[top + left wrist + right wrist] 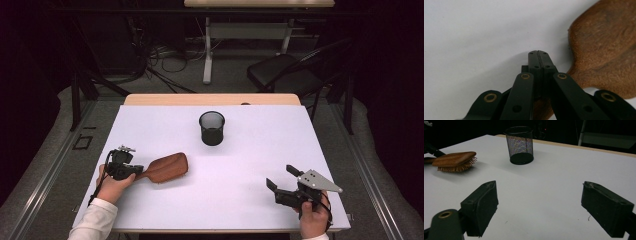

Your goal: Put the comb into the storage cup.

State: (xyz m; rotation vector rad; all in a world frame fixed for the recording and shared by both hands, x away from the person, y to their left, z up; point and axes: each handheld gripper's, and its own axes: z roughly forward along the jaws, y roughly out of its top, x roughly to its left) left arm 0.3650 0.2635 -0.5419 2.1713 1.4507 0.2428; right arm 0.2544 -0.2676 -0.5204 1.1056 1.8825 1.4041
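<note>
Hairbrush [167, 168] lying bristles-down at the left of the desk [250, 150], handle apparently pinched in the closed jaws of the left gripper [131, 170]. Right gripper [282, 184] idle at the near right, jaws wide apart and empty. Probably a pick-up under way; next, lifting the brush and perhaps carrying it toward the mesh cup [212, 128] near the far middle.

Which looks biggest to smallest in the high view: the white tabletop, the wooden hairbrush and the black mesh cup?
1. The white tabletop, by far the largest.
2. The wooden hairbrush, held at its handle by the left claw.
3. The black mesh cup, though it stands farther from the camera, which shrinks it somewhat.
</note>
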